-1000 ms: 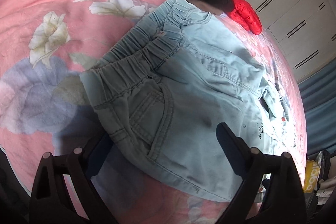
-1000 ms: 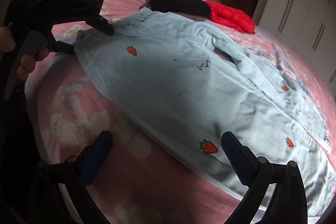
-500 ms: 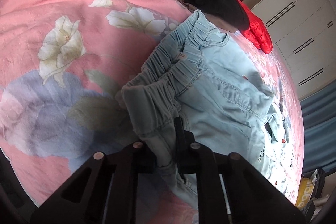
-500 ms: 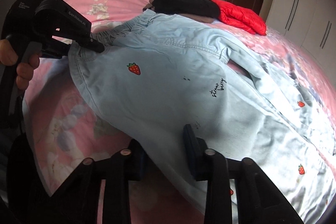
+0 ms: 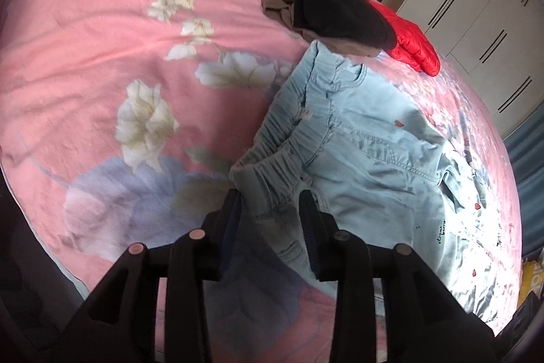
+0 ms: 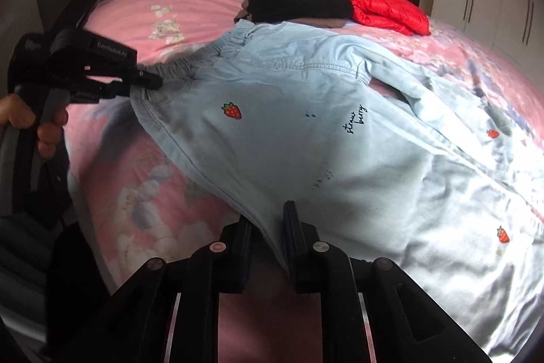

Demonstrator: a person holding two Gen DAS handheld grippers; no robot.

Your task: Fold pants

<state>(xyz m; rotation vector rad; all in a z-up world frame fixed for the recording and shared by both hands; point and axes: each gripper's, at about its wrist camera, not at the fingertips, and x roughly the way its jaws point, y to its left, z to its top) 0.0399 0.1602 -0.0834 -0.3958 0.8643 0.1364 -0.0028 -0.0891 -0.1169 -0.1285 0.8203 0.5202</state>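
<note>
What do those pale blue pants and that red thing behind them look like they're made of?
The pants look like soft, light-washed denim: matte, with visible seam stitching, a gathered elastic waistband and strawberry motifs. The red item looks like shiny quilted nylon, probably a padded jacket, judging by its puffy stitched ridges.

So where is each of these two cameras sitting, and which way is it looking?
Left wrist view: rides on the left gripper, looking down along its fingers at the jeans' waistband on the pink bedspread; jaws opening, waistband between them.
Right wrist view: rides on the right gripper, pinching the jeans' side edge; it also shows the left gripper and the person's hand.
Shared: jeans, black garment, red jacket.
</note>
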